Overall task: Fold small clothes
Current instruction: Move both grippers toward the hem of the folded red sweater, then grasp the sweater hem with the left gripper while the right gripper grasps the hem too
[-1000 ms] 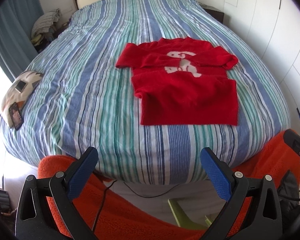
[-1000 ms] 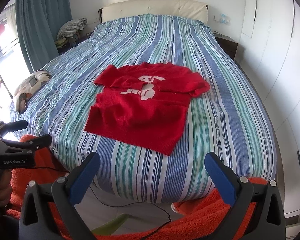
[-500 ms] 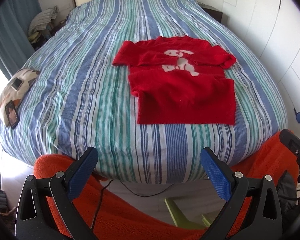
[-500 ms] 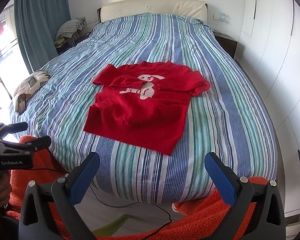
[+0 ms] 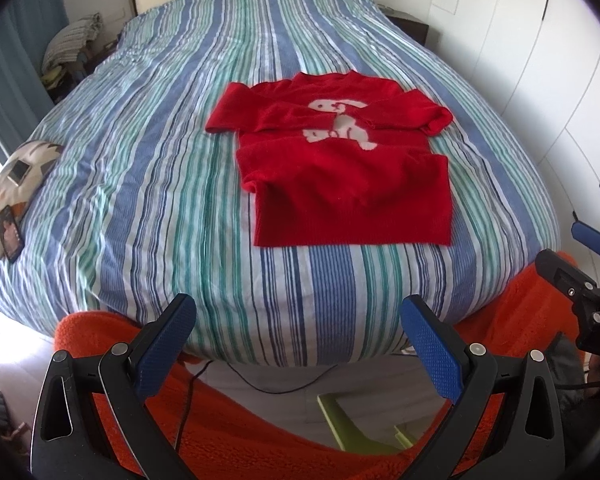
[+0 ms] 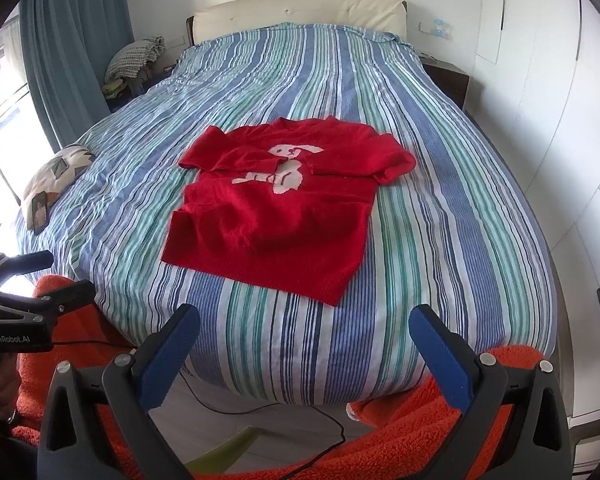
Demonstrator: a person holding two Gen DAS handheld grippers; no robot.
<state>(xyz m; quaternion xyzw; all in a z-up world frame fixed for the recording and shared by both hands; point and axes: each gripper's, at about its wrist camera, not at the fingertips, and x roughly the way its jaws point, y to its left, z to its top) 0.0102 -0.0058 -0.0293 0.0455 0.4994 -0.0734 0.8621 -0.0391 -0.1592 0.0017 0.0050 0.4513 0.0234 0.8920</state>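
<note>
A small red sweater with a white animal print lies flat on the striped bed, both sleeves folded across its chest. It also shows in the right wrist view. My left gripper is open and empty, held off the foot of the bed, below the sweater's hem. My right gripper is open and empty, also off the foot of the bed. Each gripper shows at the edge of the other's view, the right one and the left one.
The striped bedspread covers a large bed. A patterned cushion with a phone lies at its left edge. An orange fleece garment is below the grippers. White wardrobes stand on the right, a curtain on the left.
Both grippers have moved slightly closer to the bed, so the sweater sits a little nearer and more central in the views. The sweater has not moved. Both grippers stay open.
</note>
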